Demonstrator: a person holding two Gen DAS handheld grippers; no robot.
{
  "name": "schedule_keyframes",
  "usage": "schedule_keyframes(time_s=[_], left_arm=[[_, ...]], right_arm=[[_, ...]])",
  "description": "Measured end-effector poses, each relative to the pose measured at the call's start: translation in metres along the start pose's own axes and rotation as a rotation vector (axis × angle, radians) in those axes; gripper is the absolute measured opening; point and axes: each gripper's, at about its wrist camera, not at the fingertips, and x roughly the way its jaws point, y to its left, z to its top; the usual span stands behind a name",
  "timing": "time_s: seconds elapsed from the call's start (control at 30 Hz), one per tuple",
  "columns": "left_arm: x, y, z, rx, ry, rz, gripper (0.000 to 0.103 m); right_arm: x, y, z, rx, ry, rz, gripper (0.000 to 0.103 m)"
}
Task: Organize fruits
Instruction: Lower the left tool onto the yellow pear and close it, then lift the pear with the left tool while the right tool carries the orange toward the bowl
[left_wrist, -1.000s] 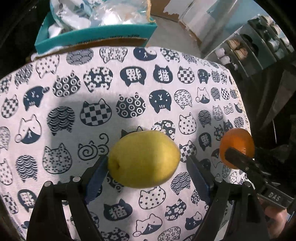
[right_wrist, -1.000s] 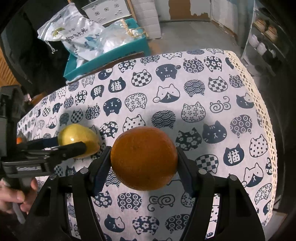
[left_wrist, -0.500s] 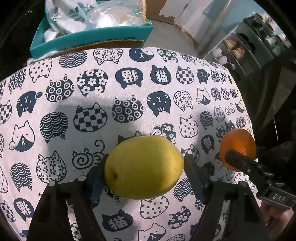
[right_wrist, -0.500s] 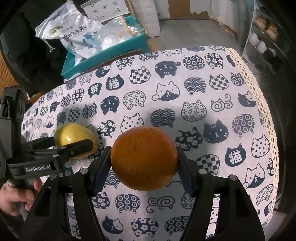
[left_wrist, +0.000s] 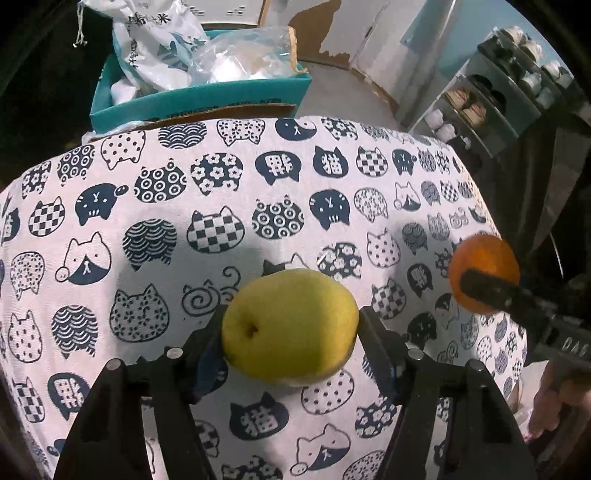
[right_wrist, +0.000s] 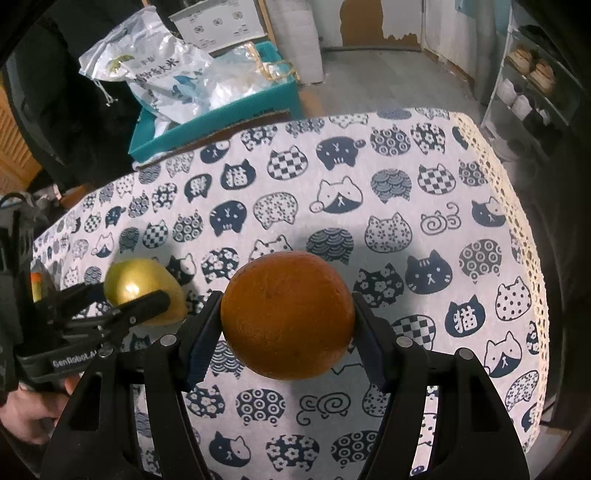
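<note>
While right gripper (right_wrist: 288, 325) clamps orange (right_wrist: 286, 315), left gripper (left_wrist: 290, 328) just closed onto pear (left_wrist: 290, 325).

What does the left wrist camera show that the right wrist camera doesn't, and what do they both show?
Only the left wrist view shows the dimpled end of the round yellow-green pear, seen head-on between the left hand-held gripper pads.

Only the right wrist view shows the cream lace trim along the cloth's edge and the whole round orange, clamped in the right hand-held gripper.

Both show both fruits, the cat-print tablecloth, the teal cardboard box stuffed with plastic bags, and the shoe rack.
</note>
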Motion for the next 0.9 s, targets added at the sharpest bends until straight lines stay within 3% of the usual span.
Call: schedule_keyframes(time_s=[0.3,0.5,0.77,0.9], left_arm=[[-0.001,-0.005,-0.006,0.022,-0.019,0.025,0.070],[0.008,-0.003,0.005,-0.019,-0.028,0.033,0.073],[0.022,0.001,0.007,-0.065,-0.017,-0.007,0.071],[0.023,0.002,0.012,-0.078,-0.020,-0.038,0.066]], right_arm=[[-0.003,0.012,-0.003,-0.021,0.003,0.011,0.067],[-0.002,0.008,-0.005,-0.011,0.005,0.010,0.067],[0.003,-0.002,-0.005,0.015,0.014,0.006,0.067],[0.005,-0.003,-0.006,0.012,0.018,0.006,0.067]])
